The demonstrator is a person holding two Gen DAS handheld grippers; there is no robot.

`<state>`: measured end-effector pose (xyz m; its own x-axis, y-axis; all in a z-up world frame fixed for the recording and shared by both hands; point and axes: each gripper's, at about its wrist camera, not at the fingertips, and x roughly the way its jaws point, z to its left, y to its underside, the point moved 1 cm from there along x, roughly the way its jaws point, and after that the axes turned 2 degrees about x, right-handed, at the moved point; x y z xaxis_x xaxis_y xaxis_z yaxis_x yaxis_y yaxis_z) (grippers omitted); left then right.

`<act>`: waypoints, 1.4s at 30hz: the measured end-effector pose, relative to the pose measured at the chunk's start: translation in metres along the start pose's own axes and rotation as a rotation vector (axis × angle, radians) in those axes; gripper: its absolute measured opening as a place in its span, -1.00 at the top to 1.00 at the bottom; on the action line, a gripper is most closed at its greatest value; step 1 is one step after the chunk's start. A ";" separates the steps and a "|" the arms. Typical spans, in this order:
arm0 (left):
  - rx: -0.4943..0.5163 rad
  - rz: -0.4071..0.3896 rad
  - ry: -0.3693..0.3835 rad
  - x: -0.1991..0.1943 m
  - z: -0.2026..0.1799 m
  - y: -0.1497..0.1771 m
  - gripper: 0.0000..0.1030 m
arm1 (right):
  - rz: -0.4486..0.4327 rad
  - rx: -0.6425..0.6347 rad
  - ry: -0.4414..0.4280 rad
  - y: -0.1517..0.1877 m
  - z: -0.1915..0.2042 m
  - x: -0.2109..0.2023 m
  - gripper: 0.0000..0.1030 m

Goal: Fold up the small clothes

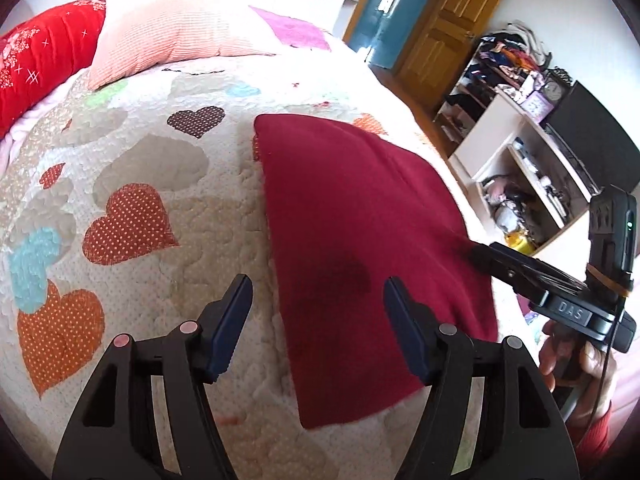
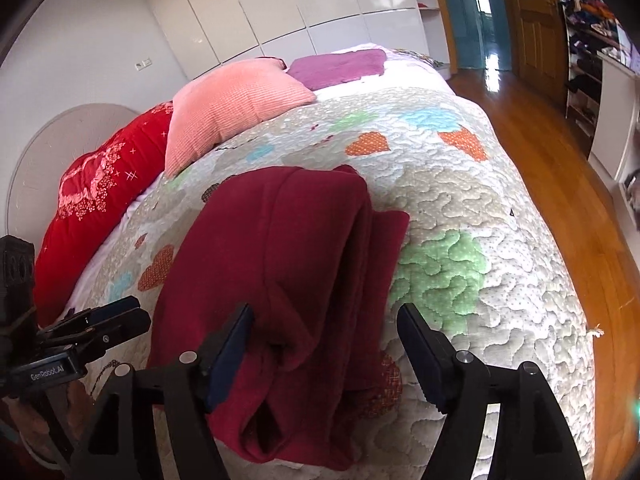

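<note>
loosely folded garment (image 2: 288, 264), beneath parted jaws

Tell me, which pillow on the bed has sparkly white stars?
The big red velvety pillow at the bed's head. The ribbed pink pillow beside it is plain, and the flat purple one farther along has no pattern.

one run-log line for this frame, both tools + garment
left tool: open, empty | right tool: open, empty | dark red garment: folded, lying on quilt, released
</note>
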<state>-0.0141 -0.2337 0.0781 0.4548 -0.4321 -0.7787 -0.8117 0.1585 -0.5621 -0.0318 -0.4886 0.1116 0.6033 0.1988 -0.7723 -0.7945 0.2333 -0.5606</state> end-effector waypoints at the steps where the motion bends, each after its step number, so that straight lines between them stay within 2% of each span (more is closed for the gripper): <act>1: 0.001 0.003 -0.009 0.004 0.000 -0.001 -0.32 | 0.005 0.004 0.003 -0.001 -0.001 0.003 -0.41; 3: -0.003 0.015 -0.015 0.012 0.002 -0.003 -0.32 | 0.008 0.023 0.000 -0.003 -0.004 0.008 -0.52; 5: -0.017 0.019 0.010 0.018 0.003 -0.006 -0.32 | 0.014 0.053 -0.013 -0.004 -0.009 0.013 -0.54; 9: -0.028 0.012 0.037 0.025 0.004 -0.010 -0.47 | 0.027 0.075 -0.028 -0.007 -0.014 0.027 -0.62; 12: -0.023 0.019 0.060 0.032 0.003 -0.012 -0.47 | 0.050 0.096 -0.075 -0.010 -0.017 0.040 -0.62; 16: -0.028 0.022 0.076 0.040 0.003 -0.014 -0.59 | 0.066 0.119 -0.142 -0.012 -0.020 0.056 -0.64; 25: -0.049 0.030 0.122 0.053 0.004 -0.015 -0.65 | 0.077 0.131 -0.191 -0.016 -0.015 0.074 -0.69; 26: -0.054 0.030 0.130 0.054 0.004 -0.015 -0.65 | 0.080 0.128 -0.198 -0.016 -0.014 0.074 -0.67; 28: -0.047 0.029 0.130 0.053 0.003 -0.015 -0.64 | 0.080 0.117 -0.205 -0.018 -0.008 0.073 -0.49; 29: -0.040 0.027 0.130 0.053 0.002 -0.015 -0.59 | 0.070 0.096 -0.196 -0.019 -0.003 0.070 -0.29; 30: -0.030 0.024 0.134 0.050 0.001 -0.015 -0.47 | 0.060 0.084 -0.188 -0.020 0.000 0.067 -0.11; 32: -0.013 0.023 0.146 0.043 0.001 -0.018 -0.24 | 0.035 0.081 -0.203 -0.026 0.006 0.058 0.03; 33: -0.012 0.021 0.161 0.037 0.003 -0.021 -0.15 | 0.023 0.083 -0.224 -0.029 0.009 0.053 0.06; 35: -0.014 -0.002 0.167 0.017 0.011 -0.029 -0.11 | 0.005 0.063 -0.247 -0.037 0.019 0.044 0.08; 39: 0.015 -0.067 0.085 -0.023 0.028 -0.040 -0.11 | -0.005 0.037 -0.338 -0.049 0.053 0.045 0.09; 41: 0.016 -0.058 0.033 -0.033 0.041 -0.040 -0.11 | 0.007 0.047 -0.373 -0.050 0.070 0.055 0.07; 42: 0.009 -0.047 0.004 -0.032 0.051 -0.037 -0.11 | 0.022 0.056 -0.379 -0.048 0.076 0.063 -0.02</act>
<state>0.0199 -0.1802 0.1099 0.4906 -0.4426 -0.7506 -0.7863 0.1464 -0.6002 0.0496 -0.4149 0.1131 0.5771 0.5395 -0.6131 -0.8089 0.2748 -0.5197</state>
